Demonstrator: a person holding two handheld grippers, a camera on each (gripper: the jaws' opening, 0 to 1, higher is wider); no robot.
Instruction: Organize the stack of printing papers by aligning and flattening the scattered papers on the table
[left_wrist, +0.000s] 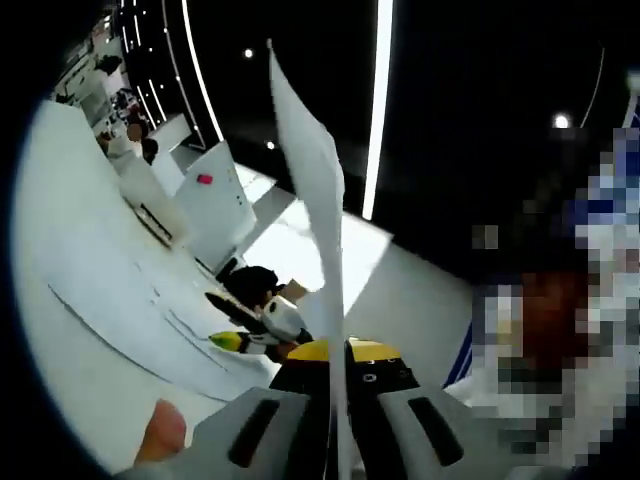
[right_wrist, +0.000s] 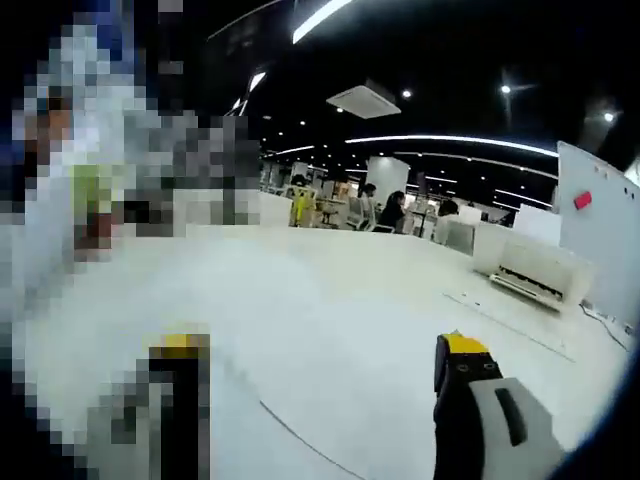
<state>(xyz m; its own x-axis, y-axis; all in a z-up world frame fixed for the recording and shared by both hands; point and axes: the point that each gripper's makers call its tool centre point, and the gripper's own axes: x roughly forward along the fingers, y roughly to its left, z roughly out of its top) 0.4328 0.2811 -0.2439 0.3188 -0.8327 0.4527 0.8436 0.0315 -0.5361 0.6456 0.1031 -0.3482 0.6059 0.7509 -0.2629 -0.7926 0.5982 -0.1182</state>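
Observation:
My left gripper (left_wrist: 338, 352) is shut on a white sheet of paper (left_wrist: 318, 190). The sheet stands edge-on between the yellow-tipped jaws and rises well above the table. More white sheets (left_wrist: 130, 310) lie flat and loosely overlapping on the white table (left_wrist: 60, 220) to the left. A black, white and yellow tool (left_wrist: 258, 322), which looks like the other gripper, hovers just beyond them. My right gripper (right_wrist: 320, 350) is open above the table (right_wrist: 330, 290) with nothing between its jaws. Thin sheet edges (right_wrist: 300, 435) show on the surface below it.
A white printer (left_wrist: 150, 205) (right_wrist: 540, 270) sits at the table's far side, beside an upright white board with a pink sticker (left_wrist: 215, 195) (right_wrist: 600, 215). A thumb (left_wrist: 162, 430) rests by the left gripper. A person stands close by. Seated people (right_wrist: 390, 210) and desks fill the background.

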